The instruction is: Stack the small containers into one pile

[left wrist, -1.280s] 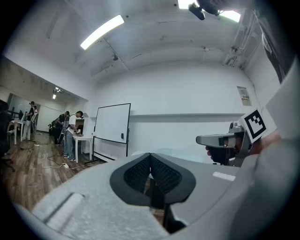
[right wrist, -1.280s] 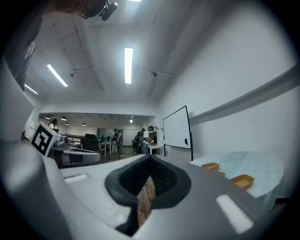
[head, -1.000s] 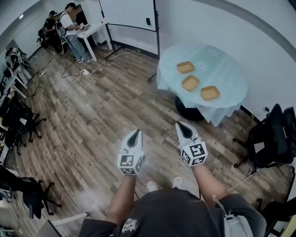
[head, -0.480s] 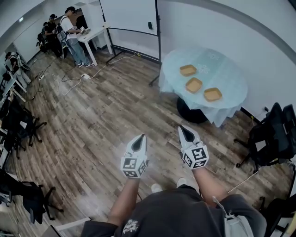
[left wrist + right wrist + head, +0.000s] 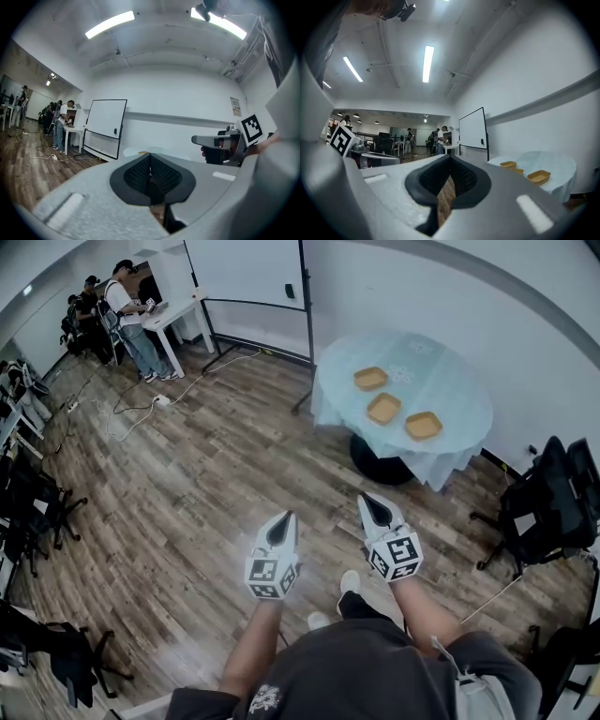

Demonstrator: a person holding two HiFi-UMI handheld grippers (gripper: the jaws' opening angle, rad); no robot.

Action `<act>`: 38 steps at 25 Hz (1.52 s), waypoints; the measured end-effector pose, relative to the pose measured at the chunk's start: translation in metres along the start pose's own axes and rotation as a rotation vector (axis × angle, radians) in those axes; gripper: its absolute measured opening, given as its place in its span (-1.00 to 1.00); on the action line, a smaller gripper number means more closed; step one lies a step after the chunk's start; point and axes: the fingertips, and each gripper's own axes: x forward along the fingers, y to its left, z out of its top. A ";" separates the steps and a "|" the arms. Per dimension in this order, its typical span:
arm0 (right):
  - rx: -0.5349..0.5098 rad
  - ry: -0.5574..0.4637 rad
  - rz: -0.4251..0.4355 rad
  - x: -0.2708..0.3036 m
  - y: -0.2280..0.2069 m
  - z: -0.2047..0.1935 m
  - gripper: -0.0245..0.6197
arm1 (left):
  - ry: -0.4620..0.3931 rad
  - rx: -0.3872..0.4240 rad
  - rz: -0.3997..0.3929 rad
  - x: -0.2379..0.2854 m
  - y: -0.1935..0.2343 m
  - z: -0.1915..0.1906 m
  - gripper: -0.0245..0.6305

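**Three containers wait across the room, unstacked**

A person stands on the wooden floor (image 5: 187,484), well apart from the round worktop (image 5: 450,442) under its pale blue cloth. The stacking has not yet begun.

The left tongs (image 5: 280,519) and right tongs (image 5: 371,501) are held side by side at waist height, tips aimed ahead toward the worktop. Both pairs are closed tight with nothing between them, as each one's own camera confirms (left (image 5: 150,161), right (image 5: 450,165)). This looks like a carrying pose for the approach, since nothing is within reach to grip.

The three yellow containers (image 5: 384,409) lie on the worktop, open side up and each apart from its neighbours, which leaves room to take them one at a time. They form a slanting row from the far left toward the near right edge. Each looks slightly oblong, but from here they are too small to say which way the long sides run.
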 end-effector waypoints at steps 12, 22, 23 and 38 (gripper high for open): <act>0.036 -0.001 -0.020 0.040 -0.057 -0.004 -0.92 | 0.029 0.041 -0.039 0.070 0.002 0.006 -0.91; 0.071 0.019 -0.031 0.088 -0.130 -0.019 -0.92 | 0.065 0.058 -0.057 0.158 0.007 0.001 -0.91; 0.076 0.024 -0.031 0.092 -0.137 -0.022 -0.92 | 0.070 0.061 -0.059 0.167 0.007 0.001 -0.91; 0.141 0.074 0.002 0.132 -0.235 -0.059 -0.92 | 0.163 0.113 -0.072 0.270 -0.017 -0.018 -0.91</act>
